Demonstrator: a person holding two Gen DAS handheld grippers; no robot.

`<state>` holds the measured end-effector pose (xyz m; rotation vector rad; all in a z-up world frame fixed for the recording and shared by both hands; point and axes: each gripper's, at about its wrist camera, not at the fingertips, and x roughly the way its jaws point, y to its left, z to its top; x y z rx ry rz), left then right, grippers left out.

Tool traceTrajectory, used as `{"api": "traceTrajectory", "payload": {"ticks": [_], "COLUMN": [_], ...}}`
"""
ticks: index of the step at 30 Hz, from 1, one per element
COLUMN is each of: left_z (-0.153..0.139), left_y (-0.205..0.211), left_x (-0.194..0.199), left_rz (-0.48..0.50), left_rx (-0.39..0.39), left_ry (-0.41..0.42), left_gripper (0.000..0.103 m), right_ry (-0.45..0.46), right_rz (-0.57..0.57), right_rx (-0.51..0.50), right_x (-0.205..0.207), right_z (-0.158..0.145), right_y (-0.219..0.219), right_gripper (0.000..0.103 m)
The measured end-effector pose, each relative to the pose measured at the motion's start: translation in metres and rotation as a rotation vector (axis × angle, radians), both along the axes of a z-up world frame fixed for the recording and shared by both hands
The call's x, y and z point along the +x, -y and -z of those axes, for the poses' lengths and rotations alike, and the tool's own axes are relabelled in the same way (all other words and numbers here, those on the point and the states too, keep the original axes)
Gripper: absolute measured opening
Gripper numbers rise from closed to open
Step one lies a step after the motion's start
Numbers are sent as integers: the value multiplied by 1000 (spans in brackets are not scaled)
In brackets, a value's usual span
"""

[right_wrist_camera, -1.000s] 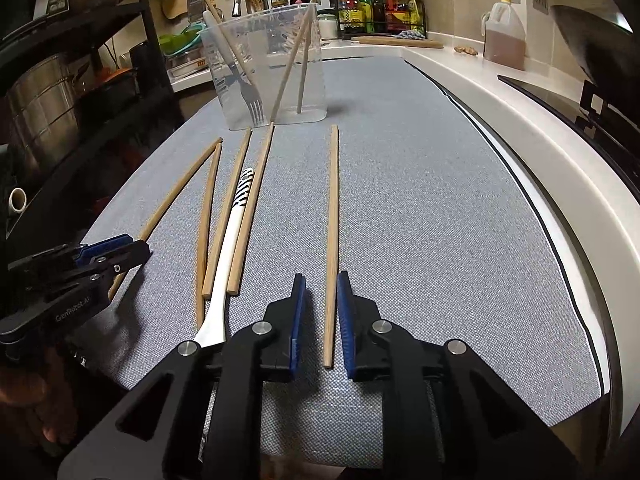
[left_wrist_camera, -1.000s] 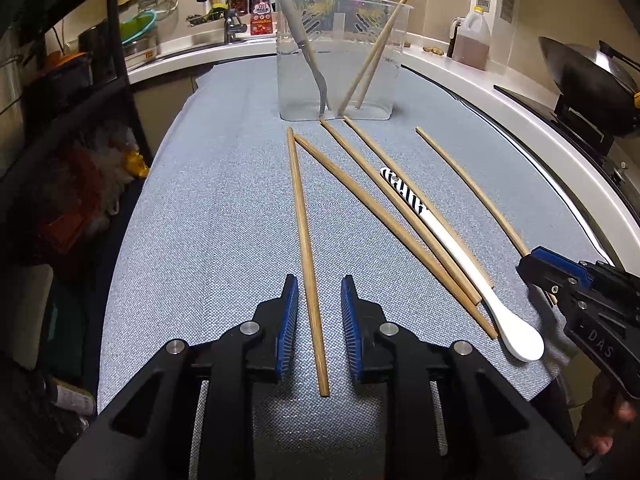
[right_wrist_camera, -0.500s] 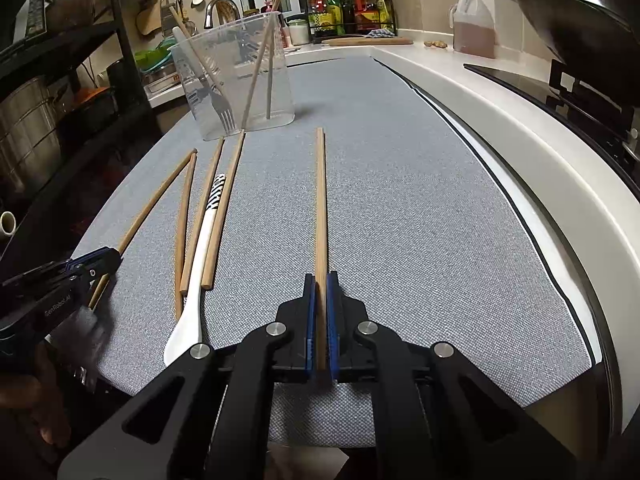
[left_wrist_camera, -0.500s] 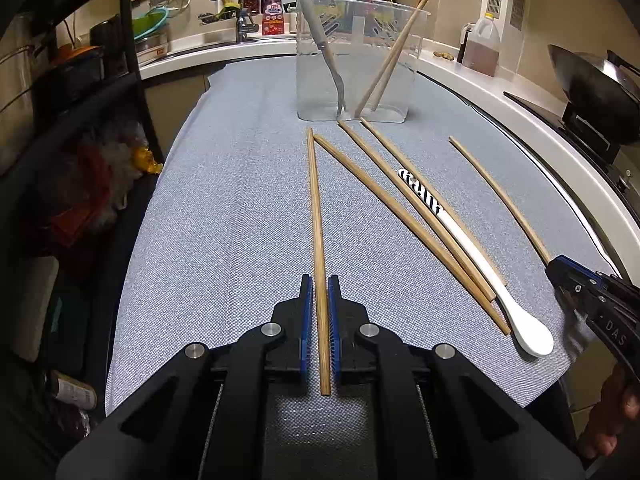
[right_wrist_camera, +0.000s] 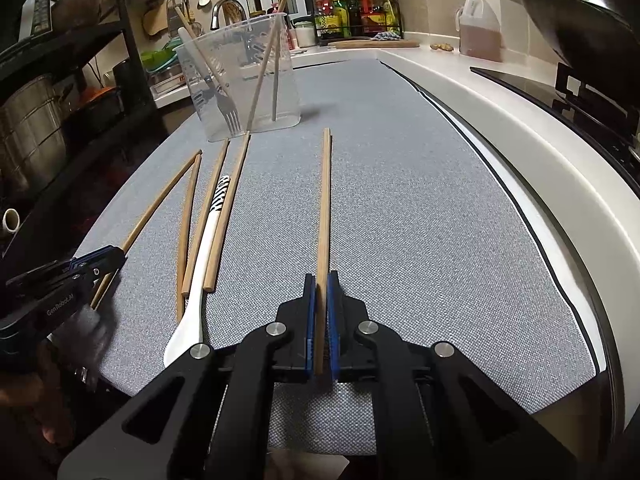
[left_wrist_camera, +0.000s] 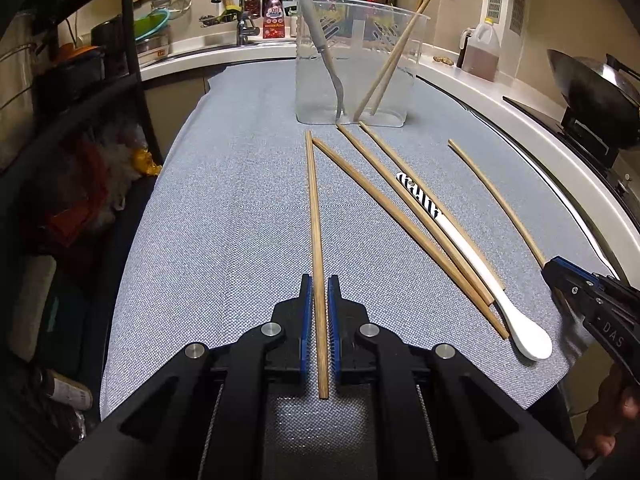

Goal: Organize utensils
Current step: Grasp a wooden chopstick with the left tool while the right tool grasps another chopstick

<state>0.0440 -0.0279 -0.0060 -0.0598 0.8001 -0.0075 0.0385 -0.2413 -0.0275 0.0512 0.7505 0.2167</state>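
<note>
My left gripper (left_wrist_camera: 319,284) is shut on a wooden chopstick (left_wrist_camera: 314,216) near its close end; the stick points away toward the clear plastic container (left_wrist_camera: 356,60). My right gripper (right_wrist_camera: 321,280) is shut on another wooden chopstick (right_wrist_camera: 325,200), also near its close end. Several more chopsticks (left_wrist_camera: 404,216) and a white spoon with a striped handle (left_wrist_camera: 480,264) lie on the grey mat (left_wrist_camera: 224,216). The container holds a fork (left_wrist_camera: 328,60) and two chopsticks (left_wrist_camera: 396,52). The right gripper shows at the left wrist view's right edge (left_wrist_camera: 560,272).
A wok (left_wrist_camera: 592,84) sits on the stove at the right. A bottle of brown liquid (left_wrist_camera: 482,54) stands on the white counter. A black rack with pots (right_wrist_camera: 36,120) is on the left. The sink and faucet (left_wrist_camera: 236,8) are behind.
Both grippers were open around their chopsticks one second ago and have closed on them. Both chopsticks now look slightly raised at the near end.
</note>
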Motion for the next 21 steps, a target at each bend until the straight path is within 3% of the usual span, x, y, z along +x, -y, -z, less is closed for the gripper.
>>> {"api": "traceTrajectory", "payload": {"ticks": [21], "left_z": [-1], "left_y": [4], "left_x": [-1], "left_rz": [1], "left_rx": [14], "left_ry": [8], "left_gripper": [8], "right_ry": [16], "right_rz": [-4], "right_rx": [-44], "right_x": [1], "right_z": [-1], "right_y": [-8], "right_gripper": [6]}}
